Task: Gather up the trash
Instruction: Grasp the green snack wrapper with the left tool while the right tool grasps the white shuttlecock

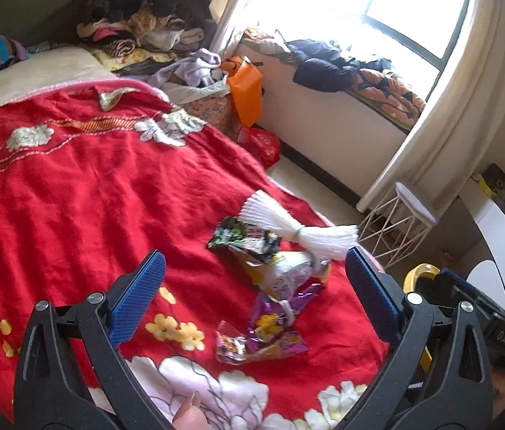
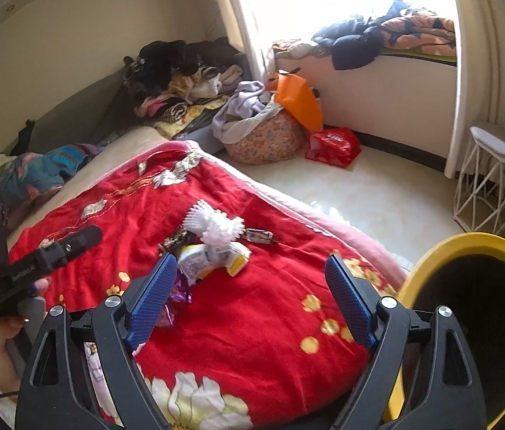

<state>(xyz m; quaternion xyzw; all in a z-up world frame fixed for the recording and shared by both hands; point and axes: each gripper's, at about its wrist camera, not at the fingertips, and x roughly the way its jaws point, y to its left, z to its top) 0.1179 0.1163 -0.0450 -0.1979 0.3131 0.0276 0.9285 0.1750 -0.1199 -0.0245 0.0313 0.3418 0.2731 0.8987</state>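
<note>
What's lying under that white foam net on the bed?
The white foam net lies across a yellow-and-white wrapper and partly over a dark wrapper, all on the red blanket. Anything beneath those wrappers is covered.

On the red blanket (image 1: 73, 186) lie four snack wrappers (image 1: 281, 276) (crumpled, overlapping) and one white bundle (image 1: 277, 222); one yellow bin (image 2: 467, 251), one stool (image 2: 496, 165)

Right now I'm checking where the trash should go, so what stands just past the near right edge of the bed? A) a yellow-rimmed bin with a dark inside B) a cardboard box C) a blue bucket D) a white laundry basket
A: the right wrist view shows a yellow-rimmed bin beside the red blanket, with the snack wrappers lying on the blanket.
</note>
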